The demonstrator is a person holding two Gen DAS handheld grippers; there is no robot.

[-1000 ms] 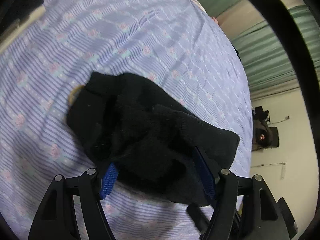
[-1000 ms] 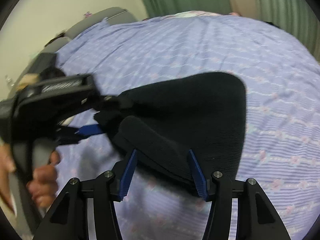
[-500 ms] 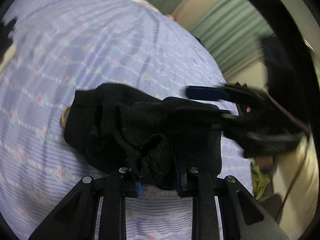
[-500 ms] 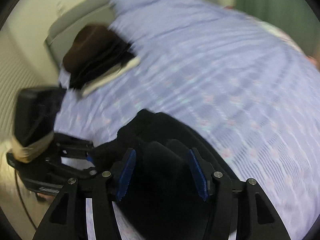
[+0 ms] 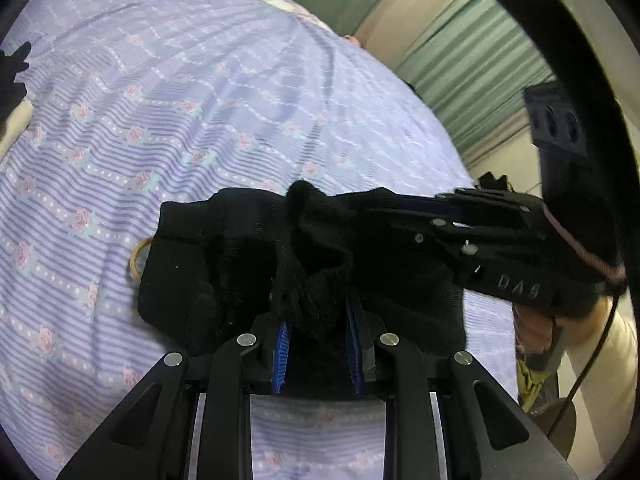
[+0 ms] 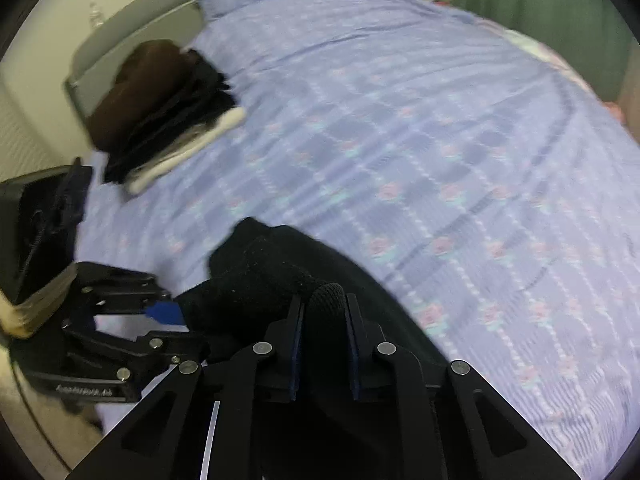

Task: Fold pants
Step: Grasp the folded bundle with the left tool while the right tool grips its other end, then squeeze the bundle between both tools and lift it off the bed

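Left wrist view: my left gripper has its fingers pinched on a bunched edge of the black pants on the bed. My right gripper clamps the neighbouring edge, probably so both corners lift together.

Bed with lilac floral sheet; black pants bunched near its near edge, folded clothes stack at far-left corner.
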